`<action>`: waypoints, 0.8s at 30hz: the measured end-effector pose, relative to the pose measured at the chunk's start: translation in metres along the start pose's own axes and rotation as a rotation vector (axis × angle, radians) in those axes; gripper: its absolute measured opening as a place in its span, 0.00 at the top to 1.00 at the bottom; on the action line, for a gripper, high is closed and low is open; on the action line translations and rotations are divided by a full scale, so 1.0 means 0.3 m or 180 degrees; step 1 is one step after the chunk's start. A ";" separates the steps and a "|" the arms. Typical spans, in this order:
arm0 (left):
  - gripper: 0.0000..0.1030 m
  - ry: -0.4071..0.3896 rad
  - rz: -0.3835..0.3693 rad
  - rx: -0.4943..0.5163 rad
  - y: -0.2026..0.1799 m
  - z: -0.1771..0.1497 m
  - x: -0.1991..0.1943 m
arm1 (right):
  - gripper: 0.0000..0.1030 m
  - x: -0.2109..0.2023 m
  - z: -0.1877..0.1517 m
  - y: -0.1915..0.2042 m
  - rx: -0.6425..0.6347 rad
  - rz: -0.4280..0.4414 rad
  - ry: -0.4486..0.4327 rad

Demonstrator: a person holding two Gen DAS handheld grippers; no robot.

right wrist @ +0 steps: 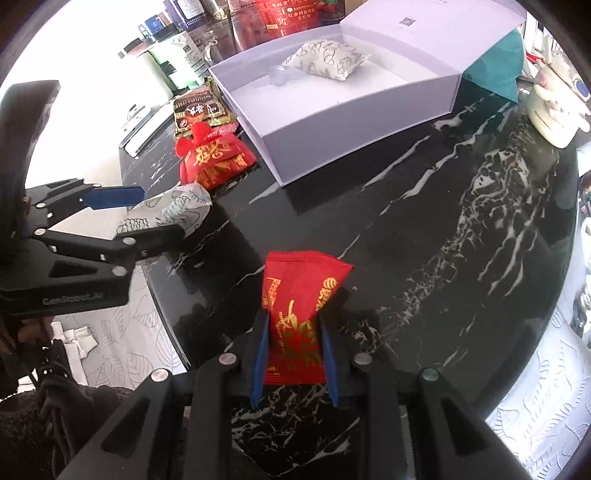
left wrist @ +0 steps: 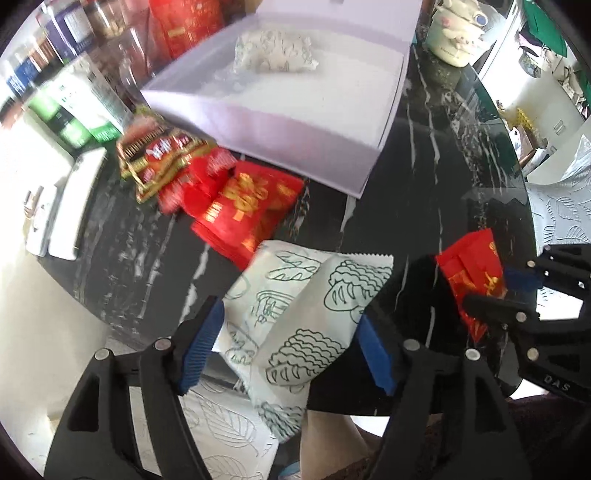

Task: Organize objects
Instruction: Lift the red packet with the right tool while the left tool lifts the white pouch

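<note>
The black marble desk (right wrist: 424, 221), veined in white, carries everything here. On its far side stands the biggest item, a pale lilac box (right wrist: 314, 122) with its lid (right wrist: 424, 33) tipped back; one white snack packet with green line drawings (right wrist: 325, 61) lies inside it, toward the back. A cream mug with a cartoon figure (right wrist: 554, 110) stands to the right of the box, and a row of jars and cartons (left wrist: 70, 74) lines the desk's far left edge.

Just left of the box's near corner lies a small heap: a red packet with gold lettering (right wrist: 218, 162) in front, touching a dark brown and gold packet (right wrist: 201, 110) behind it.

Nearer the desk's front edge, the left gripper (left wrist: 288, 347) points steeply down with a second white, green-drawn packet (left wrist: 295, 325) between its blue pads (left wrist: 199, 350). The left pad stands clear of the wrapper; whether the right pad touches it I cannot tell. The jaws stand parted and do not pinch it, and the packet's lower end hangs past the desk edge.

The right gripper (right wrist: 293, 354) is clenched on a small red packet with gold print (right wrist: 299, 306), both blue pads pressing its sides, its top end sticking up above the desk surface.
</note>
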State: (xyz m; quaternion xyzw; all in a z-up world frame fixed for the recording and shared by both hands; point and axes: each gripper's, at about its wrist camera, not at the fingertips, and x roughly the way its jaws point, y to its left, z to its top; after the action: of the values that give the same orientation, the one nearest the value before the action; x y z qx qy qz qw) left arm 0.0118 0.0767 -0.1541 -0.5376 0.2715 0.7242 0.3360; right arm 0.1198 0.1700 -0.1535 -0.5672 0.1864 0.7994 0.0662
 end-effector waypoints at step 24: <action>0.41 0.0025 -0.0205 0.0305 -0.017 0.030 0.000 | 0.75 0.039 -0.020 -0.036 0.0145 0.0040 0.0168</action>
State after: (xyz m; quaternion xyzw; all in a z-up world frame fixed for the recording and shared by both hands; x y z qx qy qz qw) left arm 0.0104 0.0867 -0.1517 -0.5322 0.2898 0.6970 0.3834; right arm 0.1245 0.1764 -0.1686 -0.5853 0.2099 0.7802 0.0692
